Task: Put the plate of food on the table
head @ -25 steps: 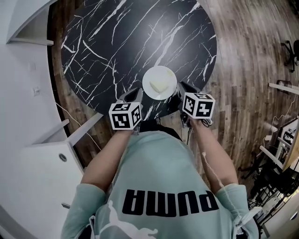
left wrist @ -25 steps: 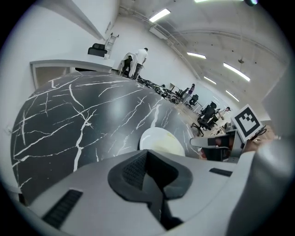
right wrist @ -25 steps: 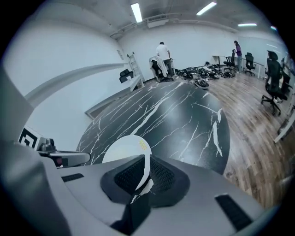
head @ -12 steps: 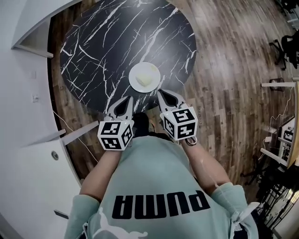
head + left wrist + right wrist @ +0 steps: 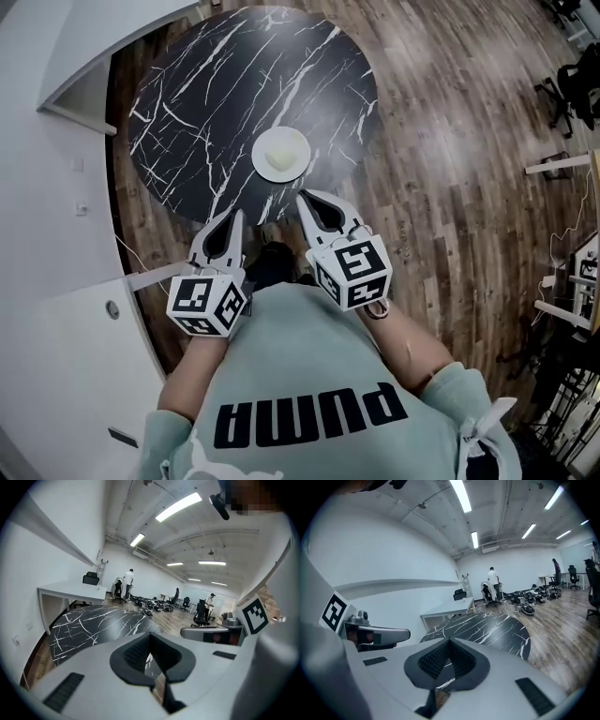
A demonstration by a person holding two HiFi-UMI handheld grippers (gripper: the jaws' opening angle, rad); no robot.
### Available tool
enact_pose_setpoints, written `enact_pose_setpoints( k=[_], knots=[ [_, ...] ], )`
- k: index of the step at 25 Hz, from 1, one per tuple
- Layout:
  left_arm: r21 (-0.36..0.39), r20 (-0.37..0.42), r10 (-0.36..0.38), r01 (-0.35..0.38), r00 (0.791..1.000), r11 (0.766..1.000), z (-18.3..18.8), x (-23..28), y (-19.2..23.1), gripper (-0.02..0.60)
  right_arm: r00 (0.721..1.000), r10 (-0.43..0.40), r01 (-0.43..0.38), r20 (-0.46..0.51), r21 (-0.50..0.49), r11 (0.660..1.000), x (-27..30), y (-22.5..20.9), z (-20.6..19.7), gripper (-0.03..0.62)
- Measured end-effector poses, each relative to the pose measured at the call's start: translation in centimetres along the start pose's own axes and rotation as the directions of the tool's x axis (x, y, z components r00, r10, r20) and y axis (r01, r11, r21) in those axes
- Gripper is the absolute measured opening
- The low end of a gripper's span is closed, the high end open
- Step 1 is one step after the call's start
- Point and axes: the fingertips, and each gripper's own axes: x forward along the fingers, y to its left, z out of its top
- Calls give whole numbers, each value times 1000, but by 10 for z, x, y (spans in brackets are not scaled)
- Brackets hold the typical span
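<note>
A white plate with a pale piece of food stands near the front edge of the round black marble table. Nothing touches it. My left gripper is shut and empty, held off the table's near edge, below and left of the plate. To its right, my right gripper is also shut and empty, its tip just short of the table edge below the plate. From the left gripper view, the closed jaws point over the table. The right gripper points over the same table. Neither gripper view shows the plate.
A white counter runs along the left, close to the table. Wooden floor lies to the right, with office chairs at the far right. A white desk and people stand far across the room.
Both grippers have drawn back from beside the plate toward the person's body. The plate stays where it was on the table, now further away.
</note>
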Motion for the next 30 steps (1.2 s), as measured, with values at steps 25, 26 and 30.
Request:
enact_pose_setpoints(
  k=[25,26,30],
  knots=[
    [19,100,-76,75,992,997,-19,-139,21,6,999,-42,45,34,-97,994,-47,151,-8,8],
    [11,98,-88,87,991,996,-25,-142,19,6,998,-54,57,28,-100,993,-51,154,-12,8],
    [6,95,-126,126,987,992,-43,-153,4,6,996,-92,93,10,-111,990,-71,160,-26,8]
  ],
)
